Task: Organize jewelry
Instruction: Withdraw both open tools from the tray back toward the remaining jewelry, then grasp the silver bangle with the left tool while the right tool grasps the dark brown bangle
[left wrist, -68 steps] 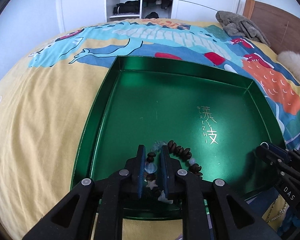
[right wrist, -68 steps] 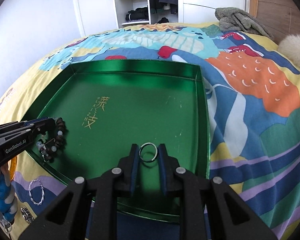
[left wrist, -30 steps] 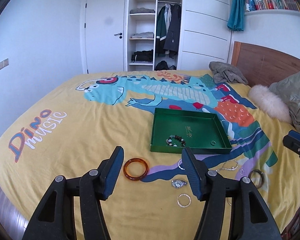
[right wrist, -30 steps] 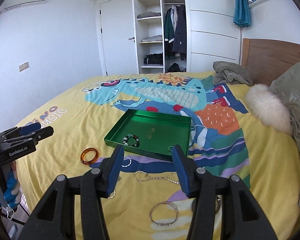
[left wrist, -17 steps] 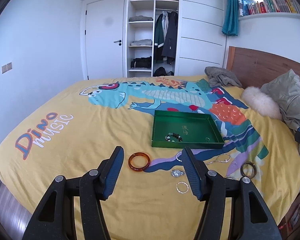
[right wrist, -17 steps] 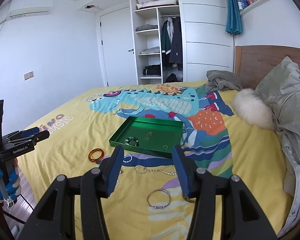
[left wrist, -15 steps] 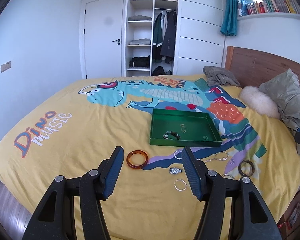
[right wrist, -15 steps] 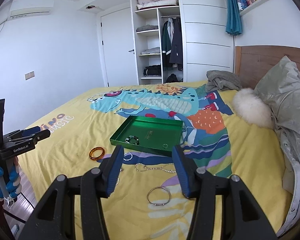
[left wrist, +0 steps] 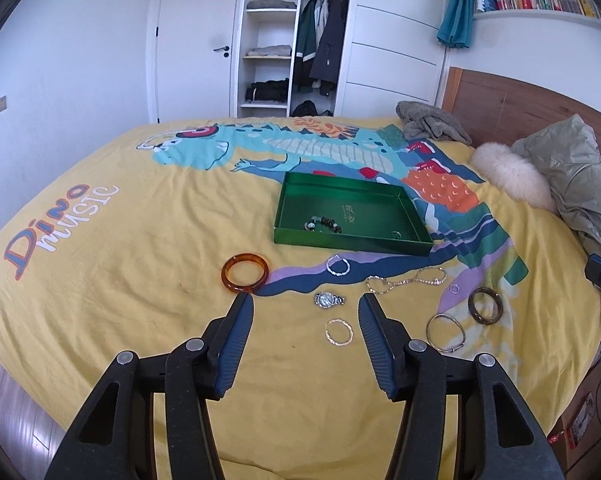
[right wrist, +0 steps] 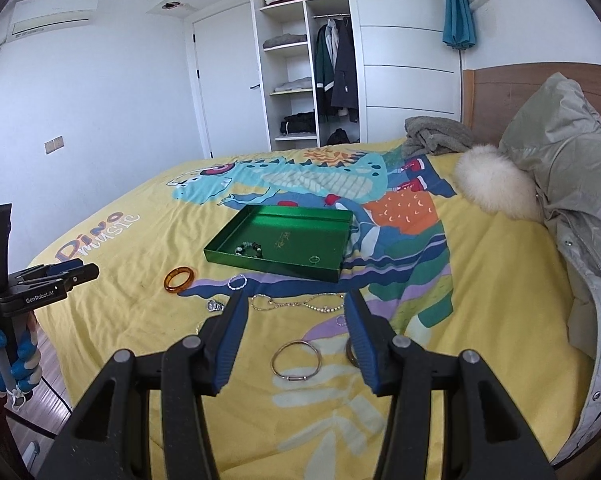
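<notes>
A green tray (left wrist: 352, 242) (right wrist: 268, 266) lies on the bed with a beaded bracelet (left wrist: 324, 225) and a ring (left wrist: 396, 234) in it. In front of it lie an amber bangle (left wrist: 245, 279), a watch (left wrist: 329, 300), a chain necklace (left wrist: 406, 280), a silver hoop (left wrist: 339, 332), a silver bangle (right wrist: 296, 360) and a dark bangle (left wrist: 485, 306). My left gripper (left wrist: 305, 300) hovers above the watch and hoop, its empty jaws closing. My right gripper (right wrist: 294, 298) is open and empty above the necklace and silver bangle.
A twisted silver bracelet (left wrist: 337, 266) and a small ring (left wrist: 454, 289) also lie on the yellow dinosaur bedspread. A grey-green jacket (right wrist: 572, 208), a fur cushion (right wrist: 496, 188) and grey clothing (left wrist: 432, 124) sit by the wooden headboard. The bed's near edge drops to the floor.
Both grippers let go of the beaded bracelet and the ring in the tray and drew far back over the loose jewelry. The left fingers now stand a little closer together.
</notes>
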